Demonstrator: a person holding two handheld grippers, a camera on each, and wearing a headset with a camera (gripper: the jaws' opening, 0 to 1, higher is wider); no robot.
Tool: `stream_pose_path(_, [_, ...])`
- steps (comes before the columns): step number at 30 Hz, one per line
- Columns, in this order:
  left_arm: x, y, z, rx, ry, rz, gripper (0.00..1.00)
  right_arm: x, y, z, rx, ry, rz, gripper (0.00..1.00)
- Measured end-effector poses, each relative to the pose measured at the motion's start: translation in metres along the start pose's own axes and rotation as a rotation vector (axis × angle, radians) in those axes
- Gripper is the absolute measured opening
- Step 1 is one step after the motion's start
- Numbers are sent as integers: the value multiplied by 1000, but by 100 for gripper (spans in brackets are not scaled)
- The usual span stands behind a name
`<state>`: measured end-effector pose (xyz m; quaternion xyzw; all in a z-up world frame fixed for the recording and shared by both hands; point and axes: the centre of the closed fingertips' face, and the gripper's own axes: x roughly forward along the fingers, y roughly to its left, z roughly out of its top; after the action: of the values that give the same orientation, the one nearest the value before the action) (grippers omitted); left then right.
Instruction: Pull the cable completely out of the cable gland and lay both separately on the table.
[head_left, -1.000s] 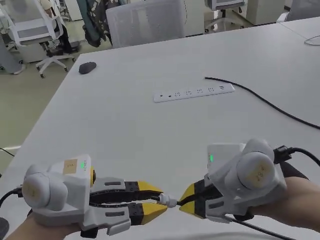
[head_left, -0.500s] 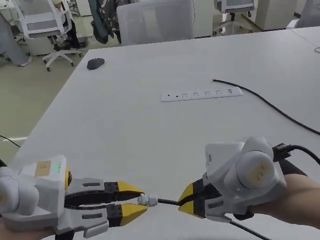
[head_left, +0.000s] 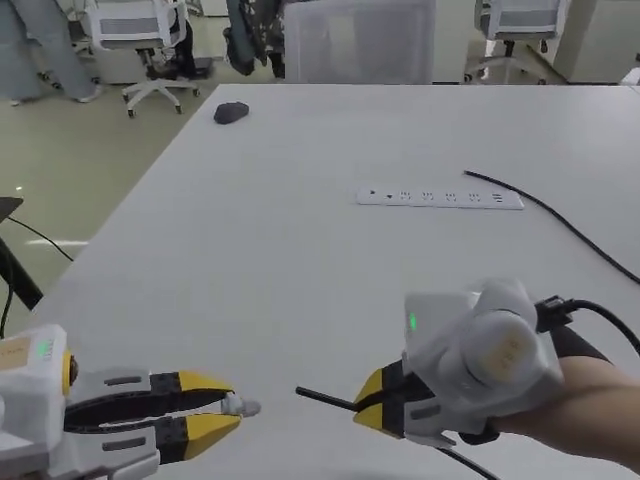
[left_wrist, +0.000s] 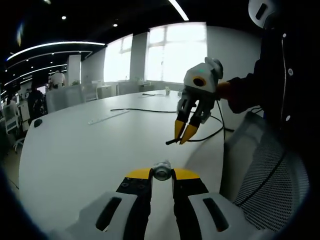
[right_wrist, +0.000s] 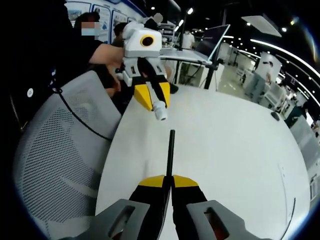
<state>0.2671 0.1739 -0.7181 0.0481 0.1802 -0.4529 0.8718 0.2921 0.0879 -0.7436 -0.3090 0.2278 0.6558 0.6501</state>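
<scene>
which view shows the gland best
The right gripper view: the gland sticks out whole from the left gripper's jaws, clear of the cable. The left gripper view shows it end-on between the jaws; the head view shows it small, at the tips.

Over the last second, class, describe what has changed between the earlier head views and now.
The left hand-held gripper drew the cable gland leftward off the cable, whose end now sticks out free. The right hand-held gripper stayed shut on the cable; power strip and mouse stayed put.
</scene>
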Motion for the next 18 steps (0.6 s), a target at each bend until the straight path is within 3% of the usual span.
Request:
stream_pose_path(3, [-13,6,-6,-30,-37,55,15,9,-1,16,-1,-38,4,0])
stream_pose_path(11, [-46,21,-31,-95,-83,179,15,43,-6,45,14,-47,15,0])
stream_pose_path(15, [-59,26,-44,-132,-104,230,15,62,-9,62,54,-85,16,0])
stream_pose_path(17, [-66,34,-51,-145,-126,292,15,68,-9,80,2,-164,14,0])
stream_pose_path(18, [-69,37,-56,-167,-126,305,15,69,-10,83,31,-163,11,0])
